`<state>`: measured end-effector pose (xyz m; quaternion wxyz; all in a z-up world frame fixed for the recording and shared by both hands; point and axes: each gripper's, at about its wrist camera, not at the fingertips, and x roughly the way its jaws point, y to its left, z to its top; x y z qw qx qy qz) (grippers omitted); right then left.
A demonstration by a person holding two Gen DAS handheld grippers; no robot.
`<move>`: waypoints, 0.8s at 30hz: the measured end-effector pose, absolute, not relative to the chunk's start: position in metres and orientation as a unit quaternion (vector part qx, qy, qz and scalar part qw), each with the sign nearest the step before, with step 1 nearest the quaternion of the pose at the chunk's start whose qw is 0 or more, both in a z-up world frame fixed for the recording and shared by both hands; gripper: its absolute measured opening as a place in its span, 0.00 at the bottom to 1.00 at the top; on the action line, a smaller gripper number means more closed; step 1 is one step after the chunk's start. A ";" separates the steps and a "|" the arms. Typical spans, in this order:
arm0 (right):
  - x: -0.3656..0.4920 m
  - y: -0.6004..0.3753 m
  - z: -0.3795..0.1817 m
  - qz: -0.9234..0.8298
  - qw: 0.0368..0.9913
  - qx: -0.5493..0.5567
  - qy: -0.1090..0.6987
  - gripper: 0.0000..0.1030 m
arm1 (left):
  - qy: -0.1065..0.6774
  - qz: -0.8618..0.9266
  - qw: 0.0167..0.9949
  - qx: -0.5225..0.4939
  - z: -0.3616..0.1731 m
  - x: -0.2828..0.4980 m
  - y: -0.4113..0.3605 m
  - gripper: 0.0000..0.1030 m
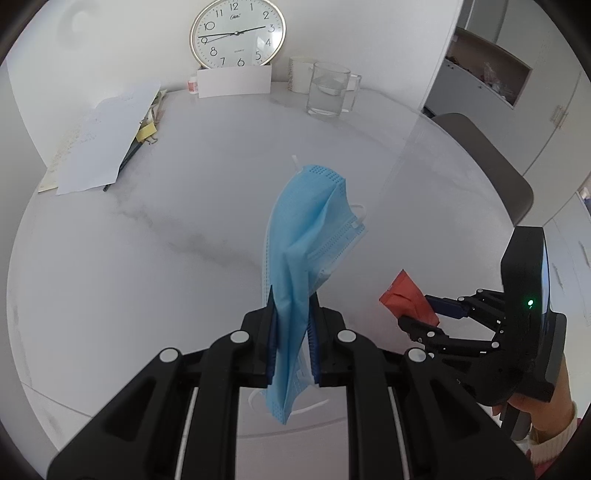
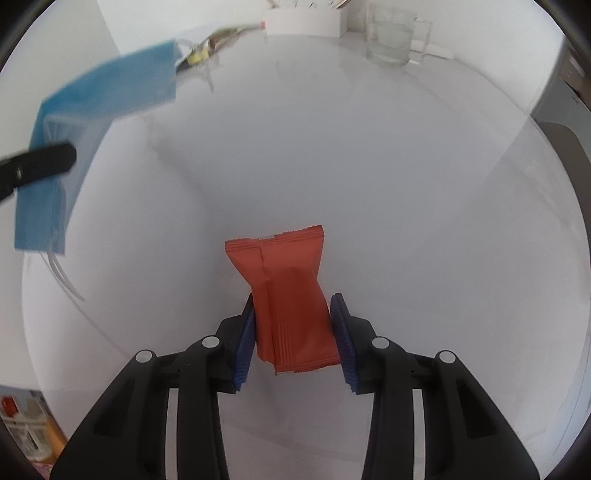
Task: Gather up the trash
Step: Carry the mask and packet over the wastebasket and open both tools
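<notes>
My left gripper is shut on a blue face mask and holds it above the white round table; the mask hangs folded between the pads, its white ear loops trailing. My right gripper is shut on a red snack wrapper, held above the table. In the left wrist view the right gripper shows at the right with the wrapper. In the right wrist view the mask and a left finger show at the upper left.
At the table's back stand a clock, a white card, a glass mug and a white cup. Papers with clips lie at the left. A chair stands at the right.
</notes>
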<state>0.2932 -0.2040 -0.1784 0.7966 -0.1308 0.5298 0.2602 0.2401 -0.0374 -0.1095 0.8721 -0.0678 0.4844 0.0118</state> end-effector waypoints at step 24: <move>-0.029 -0.184 -0.091 0.161 0.852 0.024 0.497 0.38 | 0.503 -0.178 0.843 0.065 -0.076 -0.043 -0.022 0.14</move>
